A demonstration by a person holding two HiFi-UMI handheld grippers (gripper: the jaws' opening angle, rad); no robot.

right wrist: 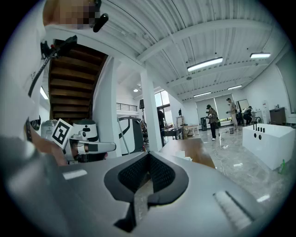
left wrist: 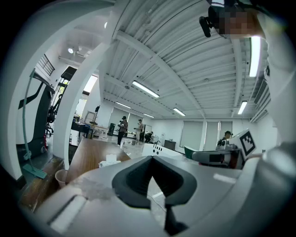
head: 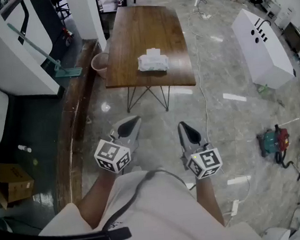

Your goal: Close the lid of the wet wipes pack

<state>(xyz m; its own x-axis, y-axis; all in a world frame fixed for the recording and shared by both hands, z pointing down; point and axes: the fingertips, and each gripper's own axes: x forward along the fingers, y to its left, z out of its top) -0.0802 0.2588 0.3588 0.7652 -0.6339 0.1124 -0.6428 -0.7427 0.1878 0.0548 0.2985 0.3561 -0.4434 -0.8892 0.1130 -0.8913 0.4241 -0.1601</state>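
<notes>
The wet wipes pack [head: 152,62] is a white packet lying near the front edge of a brown wooden table [head: 143,27], with a white flap standing up at its far side. It shows small and far in the left gripper view [left wrist: 109,160] and the right gripper view [right wrist: 185,159]. My left gripper [head: 134,119] [left wrist: 151,158] and right gripper [head: 184,125] [right wrist: 149,154] are held close to my body over the floor, well short of the table. Both point toward it, roughly level. Both are shut with nothing between the jaws.
A pink bucket [head: 100,64] stands at the table's left front corner, next to a mop [head: 53,63]. A long white box [head: 262,46] lies to the right. A cable [head: 205,100] runs across the floor, with a teal and red tool [head: 274,142] right. People stand far off [left wrist: 122,128].
</notes>
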